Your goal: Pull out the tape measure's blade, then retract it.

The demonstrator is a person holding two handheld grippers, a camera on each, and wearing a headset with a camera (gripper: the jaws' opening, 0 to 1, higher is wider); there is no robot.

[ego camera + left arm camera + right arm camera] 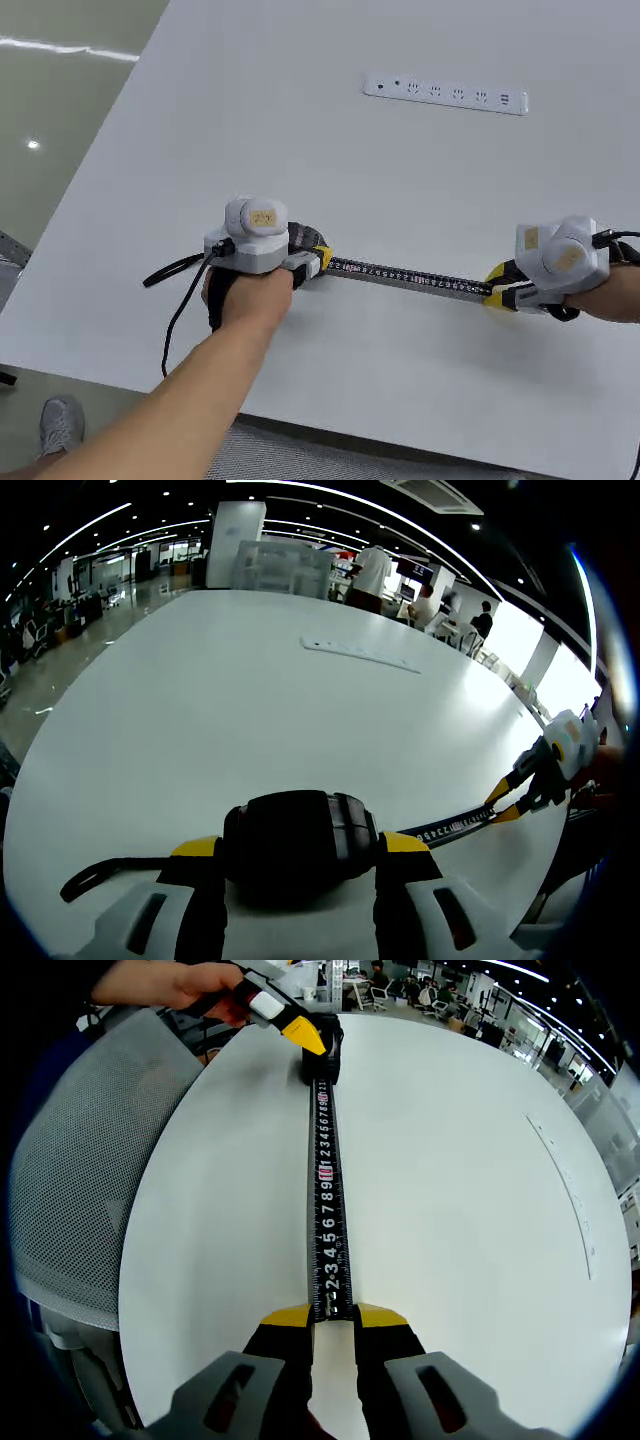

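A black tape measure case sits between the yellow-tipped jaws of my left gripper, which is shut on it; in the head view the case peeks out beside the left gripper. Its dark blade with printed numbers stretches across the white table to my right gripper, which is shut on the blade's end. In the right gripper view the blade runs straight away from the right gripper to the case. A black wrist strap trails left of the case.
A white power strip lies flat near the far side of the white table. The table's near edge runs just below both hands, with a grey mesh chair beside it. People stand far off in the room.
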